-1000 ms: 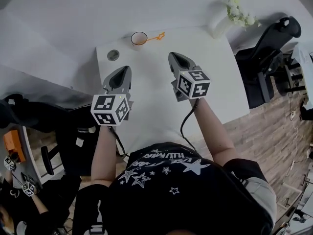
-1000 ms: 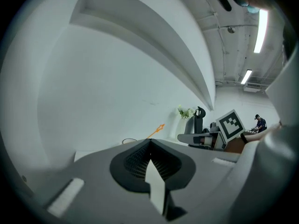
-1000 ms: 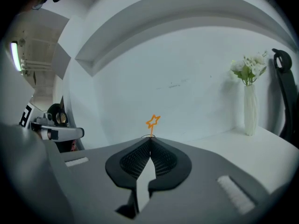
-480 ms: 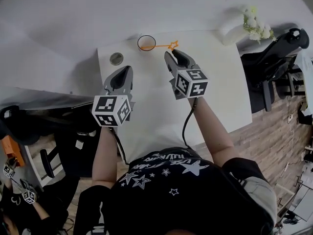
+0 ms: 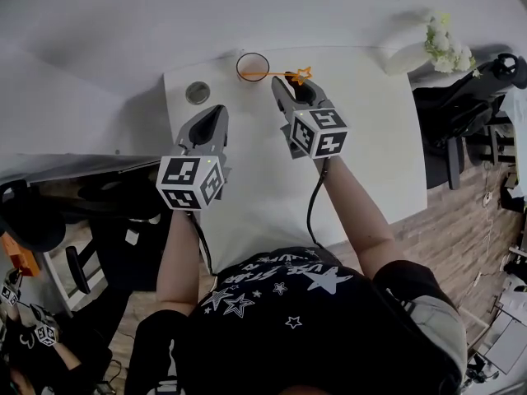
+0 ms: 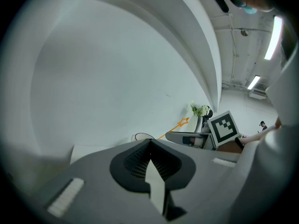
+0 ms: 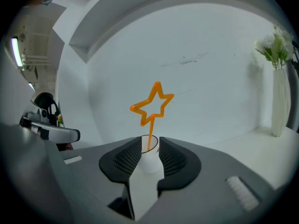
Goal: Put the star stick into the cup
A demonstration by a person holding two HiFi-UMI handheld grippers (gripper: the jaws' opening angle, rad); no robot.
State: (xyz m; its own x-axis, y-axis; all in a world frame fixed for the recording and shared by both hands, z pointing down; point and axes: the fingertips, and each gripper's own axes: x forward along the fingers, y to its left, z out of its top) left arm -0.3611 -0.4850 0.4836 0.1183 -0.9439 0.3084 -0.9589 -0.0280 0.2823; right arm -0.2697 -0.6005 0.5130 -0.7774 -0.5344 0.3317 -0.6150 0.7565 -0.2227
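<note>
A white cup (image 5: pixel 253 66) stands near the table's far edge. An orange star stick (image 5: pixel 280 75) rests in it and leans right, with the star over the table. In the right gripper view the star stick (image 7: pixel 153 104) rises from the cup (image 7: pixel 149 160), which shows through the gap just beyond the jaws. My right gripper (image 5: pixel 286 85) sits close behind the stick. Its jaws are opening and its pads press on nothing. My left gripper (image 5: pixel 217 110) hovers to the left, farther back. Its jaws (image 6: pixel 149 143) are shut and hold nothing.
A round grey disc (image 5: pixel 198 93) lies left of the cup. At the table's far right corner stands a white vase with flowers (image 5: pixel 420 54), also in the right gripper view (image 7: pixel 279 101). An office chair (image 5: pixel 461 109) stands right of the white table (image 5: pixel 370 155).
My right gripper has moved forward to just behind the leaning stick and cup. The left gripper has hardly shifted. The stick still leans in the cup.
</note>
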